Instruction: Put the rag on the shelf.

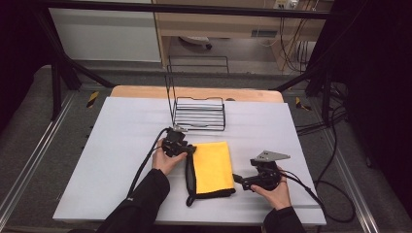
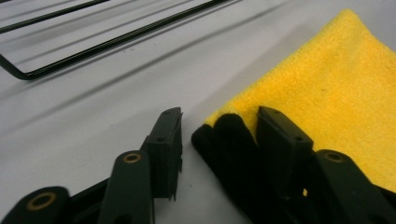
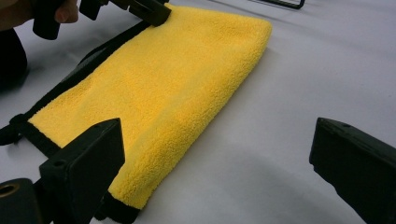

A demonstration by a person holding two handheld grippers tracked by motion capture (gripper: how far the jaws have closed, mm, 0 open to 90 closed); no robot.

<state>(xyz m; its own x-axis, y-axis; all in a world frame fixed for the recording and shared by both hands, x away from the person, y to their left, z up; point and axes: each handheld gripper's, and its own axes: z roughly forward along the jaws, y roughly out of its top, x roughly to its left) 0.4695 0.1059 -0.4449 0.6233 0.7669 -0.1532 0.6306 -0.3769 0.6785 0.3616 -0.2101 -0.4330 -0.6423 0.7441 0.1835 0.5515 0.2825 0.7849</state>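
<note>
Fluffy yellow cloth (image 1: pixel 213 166), matt white tabletop (image 1: pixel 121 141)

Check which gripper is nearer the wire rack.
Left. The left gripper sits just in front of the wire rack, at the yellow cloth's far corner; the right gripper is at the cloth's near right corner.

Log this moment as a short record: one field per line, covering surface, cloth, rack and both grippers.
surface: white table cover
cloth: folded yellow towel with black trim, lying flat in front of the person
rack: black wire rack beyond the towel, standing apart from it
left gripper: left gripper at the towel's far left corner, jaws open around the black trim corner
right gripper: right gripper at the towel's near right corner, jaws wide open, nothing held
hands: one hand on each gripper
</note>
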